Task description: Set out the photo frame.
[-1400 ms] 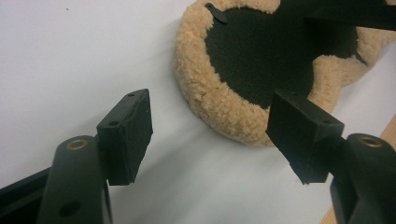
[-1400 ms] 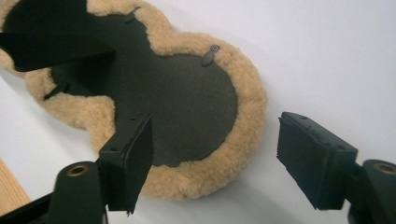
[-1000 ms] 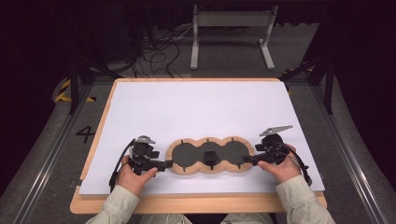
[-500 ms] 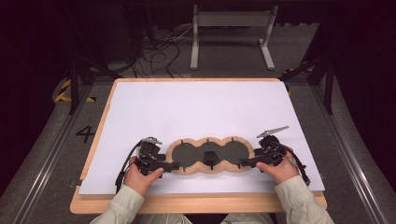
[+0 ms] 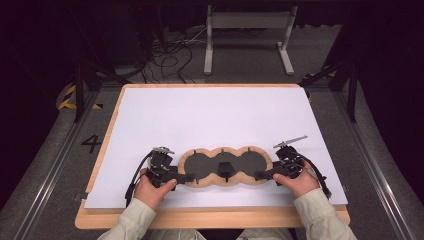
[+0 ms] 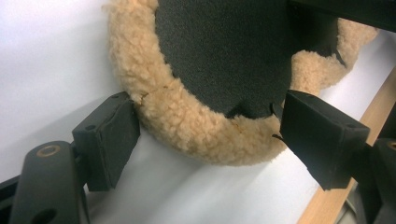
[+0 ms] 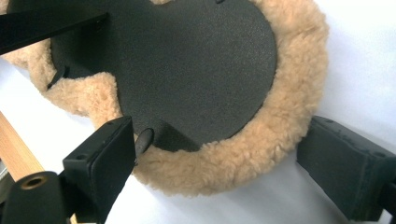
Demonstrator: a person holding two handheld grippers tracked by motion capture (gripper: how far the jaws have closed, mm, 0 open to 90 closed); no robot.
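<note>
A three-lobed pad [image 5: 225, 166] w/ dark centre & tan fleece rim lies flat on the white sheet [image 5: 210, 120] covering the wooden table [image 5: 210, 218], at the near edge, roughly mid-width. A small black block [image 5: 224, 170] sits on the pad's middle lobe. Left gripper [image 5: 186, 177] comes in from the near-left, held by the person's left hand [image 5: 150, 187], jaws pointing right at the pad's left end. In the left gripper view its jaws stand wide, one each side of the fleece rim [image 6: 196, 126]: one pad [image 6: 109, 135] just touches the fleece's outer edge, the other [image 6: 322, 135] sits by a notch in the dark panel, not pressing; nothing clamped. Right gripper [image 5: 261, 175] comes in from the near-right, in the right hand [image 5: 295, 180], jaws pointing left at the pad's right end. Its jaws have just been opening & now stand wide w/ the right lobe's fleece rim [image 7: 243, 158] between them: one pad [image 7: 105, 161] is right beside a small black tab at the rim, the other [image 7: 345, 165] is just clear of the fleece; no grip on it. Cables trail from both grippers toward the person. Far beyond the table: floor, loose cables, a white metal stand [image 5: 247, 30].
</note>
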